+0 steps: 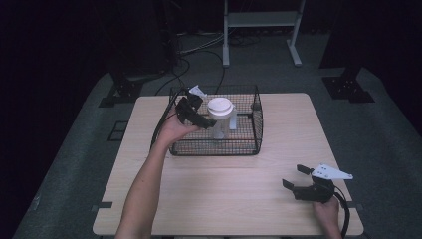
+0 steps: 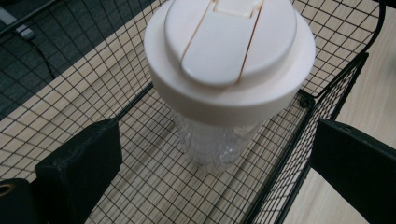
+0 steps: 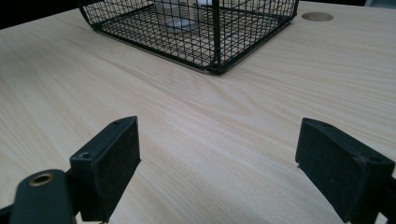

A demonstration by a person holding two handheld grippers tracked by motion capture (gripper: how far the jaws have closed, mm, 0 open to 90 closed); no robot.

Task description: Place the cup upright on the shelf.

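Wooden table [image 1: 234,194], unlabelled cup [image 2: 224,70], basket [image 1: 259,122].

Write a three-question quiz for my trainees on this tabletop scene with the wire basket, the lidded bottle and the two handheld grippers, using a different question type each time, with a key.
1. True or false: the bottle stands upright inside the wire basket.
2. Multiple choice: the left gripper is
A. shut on the lid
B. open, jaws either side of the clear body below the white lid
C. resting on the table outside the basket
3. Fill in: the right gripper is held open over the bare ____, well apart from the basket.

Key
1. True.
2. B; in the left gripper view both jaws stand clear of the bottle.
3. Table.
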